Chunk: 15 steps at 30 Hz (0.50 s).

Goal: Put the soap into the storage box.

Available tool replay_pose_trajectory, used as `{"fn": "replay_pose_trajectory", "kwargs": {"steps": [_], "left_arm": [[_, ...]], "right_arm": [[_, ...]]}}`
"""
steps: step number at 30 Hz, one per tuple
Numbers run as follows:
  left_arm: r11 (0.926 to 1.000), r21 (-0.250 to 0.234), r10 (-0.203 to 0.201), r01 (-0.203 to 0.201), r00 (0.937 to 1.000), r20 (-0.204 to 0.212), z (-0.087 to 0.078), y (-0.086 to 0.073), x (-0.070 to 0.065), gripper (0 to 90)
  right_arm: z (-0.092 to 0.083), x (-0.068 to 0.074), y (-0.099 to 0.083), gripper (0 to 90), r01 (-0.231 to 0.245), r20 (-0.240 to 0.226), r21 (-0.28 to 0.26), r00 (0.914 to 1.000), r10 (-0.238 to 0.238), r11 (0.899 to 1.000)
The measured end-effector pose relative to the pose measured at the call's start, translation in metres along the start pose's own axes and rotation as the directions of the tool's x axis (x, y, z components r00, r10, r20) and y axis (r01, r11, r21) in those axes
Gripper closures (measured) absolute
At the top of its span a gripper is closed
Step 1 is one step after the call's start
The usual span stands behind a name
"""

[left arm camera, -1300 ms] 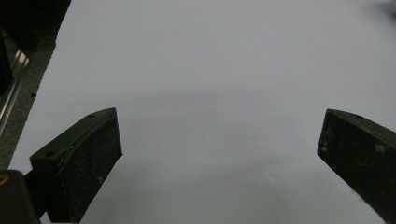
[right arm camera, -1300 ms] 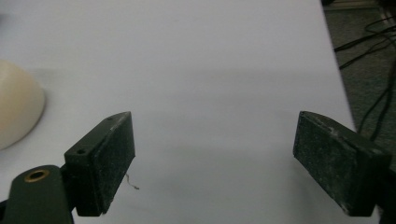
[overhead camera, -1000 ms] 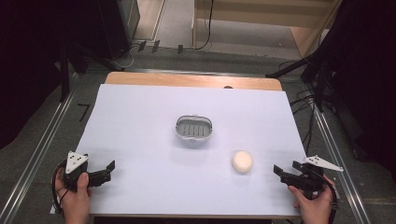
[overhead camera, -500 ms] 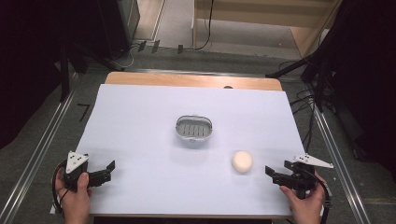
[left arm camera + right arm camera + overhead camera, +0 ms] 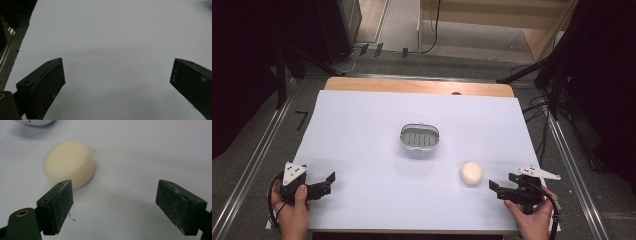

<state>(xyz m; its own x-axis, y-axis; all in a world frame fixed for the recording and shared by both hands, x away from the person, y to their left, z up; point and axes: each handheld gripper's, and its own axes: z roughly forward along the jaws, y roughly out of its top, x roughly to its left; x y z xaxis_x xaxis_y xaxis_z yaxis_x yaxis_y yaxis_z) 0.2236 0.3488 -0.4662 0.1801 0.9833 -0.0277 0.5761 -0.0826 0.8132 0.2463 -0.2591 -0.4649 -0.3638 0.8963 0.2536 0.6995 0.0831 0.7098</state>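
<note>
A round cream soap bar (image 5: pixel 471 173) (image 5: pixel 69 162) lies on the white table sheet, right of centre. A grey soap dish (image 5: pixel 420 138) with a slotted insert stands in the middle of the table; its edge (image 5: pixel 35 122) peeks in at the top left of the right gripper view. My right gripper (image 5: pixel 500 187) (image 5: pixel 115 207) is open just right of the soap, its left jaw close to the bar without touching. At the front left corner my left gripper (image 5: pixel 329 183) (image 5: pixel 117 87) is open over bare sheet.
The white sheet (image 5: pixel 377 125) covers a wooden table whose far edge (image 5: pixel 412 85) shows. Metal rails (image 5: pixel 257 155) run along both sides. Cables and dark stands crowd the floor at the back and right.
My right gripper has slid left toward the soap bar, closing most of the gap. The left gripper has stayed in place.
</note>
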Motion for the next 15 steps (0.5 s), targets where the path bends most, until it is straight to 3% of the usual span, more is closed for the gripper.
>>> {"fn": "replay_pose_trajectory", "kwargs": {"steps": [15], "left_arm": [[1.0,0.003,-0.001,0.001,1.0,0.0,0.001,0.0,0.0,0.4]], "right_arm": [[0.01,0.018,-0.002,15.6,0.03,-0.01,0.021,0.9995,-0.03,0.999]]}}
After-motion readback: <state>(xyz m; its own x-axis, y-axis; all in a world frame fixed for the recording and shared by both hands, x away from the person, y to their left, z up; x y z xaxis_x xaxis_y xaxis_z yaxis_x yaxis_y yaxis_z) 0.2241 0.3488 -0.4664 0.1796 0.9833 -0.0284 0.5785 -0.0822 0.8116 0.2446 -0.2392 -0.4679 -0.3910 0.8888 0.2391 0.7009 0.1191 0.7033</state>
